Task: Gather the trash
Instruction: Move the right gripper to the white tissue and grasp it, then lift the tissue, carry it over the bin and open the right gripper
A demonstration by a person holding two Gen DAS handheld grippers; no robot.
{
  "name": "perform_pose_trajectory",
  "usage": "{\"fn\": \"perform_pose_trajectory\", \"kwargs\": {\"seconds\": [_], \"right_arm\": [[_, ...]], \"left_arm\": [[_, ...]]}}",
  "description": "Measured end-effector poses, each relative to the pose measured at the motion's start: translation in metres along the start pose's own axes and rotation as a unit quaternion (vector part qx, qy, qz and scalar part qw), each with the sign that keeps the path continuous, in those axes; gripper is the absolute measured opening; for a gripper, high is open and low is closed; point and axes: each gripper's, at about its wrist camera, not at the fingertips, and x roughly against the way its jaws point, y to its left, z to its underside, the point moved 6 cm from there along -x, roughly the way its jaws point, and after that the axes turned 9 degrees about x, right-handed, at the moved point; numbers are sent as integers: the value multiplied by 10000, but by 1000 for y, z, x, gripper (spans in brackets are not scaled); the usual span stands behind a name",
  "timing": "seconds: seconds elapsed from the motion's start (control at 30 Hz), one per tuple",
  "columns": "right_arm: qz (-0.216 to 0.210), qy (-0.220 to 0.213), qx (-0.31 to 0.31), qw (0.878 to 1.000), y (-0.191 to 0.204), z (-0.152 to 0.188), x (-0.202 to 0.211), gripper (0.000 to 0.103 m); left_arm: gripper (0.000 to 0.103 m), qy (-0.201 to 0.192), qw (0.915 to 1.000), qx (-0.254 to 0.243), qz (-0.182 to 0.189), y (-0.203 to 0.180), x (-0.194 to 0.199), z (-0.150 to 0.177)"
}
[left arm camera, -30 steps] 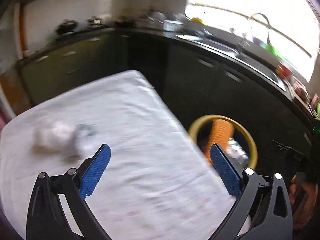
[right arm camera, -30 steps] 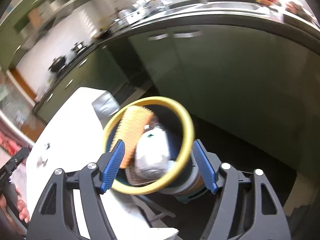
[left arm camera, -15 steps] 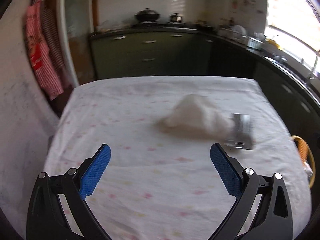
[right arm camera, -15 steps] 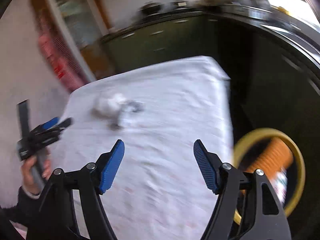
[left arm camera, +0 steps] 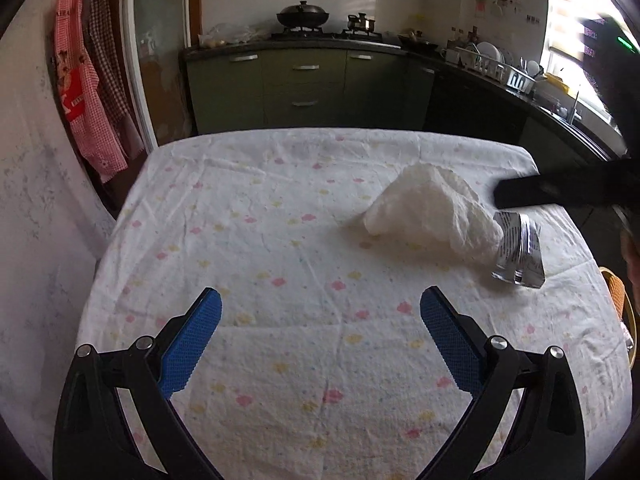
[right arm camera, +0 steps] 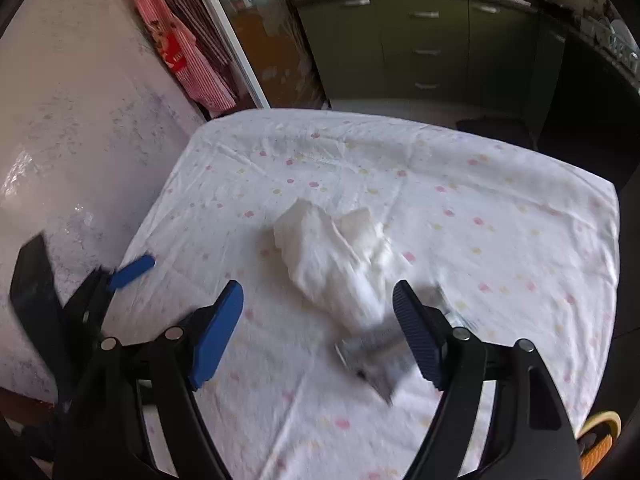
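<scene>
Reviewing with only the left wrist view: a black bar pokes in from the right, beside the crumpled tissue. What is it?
Observer: Probably the right gripper. Its own view shows its jaws apart, gripping nothing.
Operator: What is it aimed at?
Observer: In that view the silver wrapper appears between its fingers, blurred, lying on the tablecloth, with the crumpled tissue just beyond.
Operator: Is the left gripper visible there?
Observer: Partly. One blue pad shows at the table's left edge.
</scene>
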Motion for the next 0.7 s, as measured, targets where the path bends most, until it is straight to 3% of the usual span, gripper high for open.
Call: {"fn": "perform_pose_trajectory", "kwargs": {"seconds": [0.3,0.5,0.57,0.7], "right_arm": [[350,594,-183,9975,-5,-12,-48,70],[368,705,-221,9966,-3,-9,-60,38],[354,654,-236,9970,-2,-11,-59,16],[224,411,-188,9987,8,-16,-43,8]], "left_arm": [[98,18,10000,36,27,-1,0,1],[98,54,10000,23,43,-1,-1,3],[98,73,10000,22,48,-2,-1,4],[98,104,9999,13,34,-2,-3,5]]}}
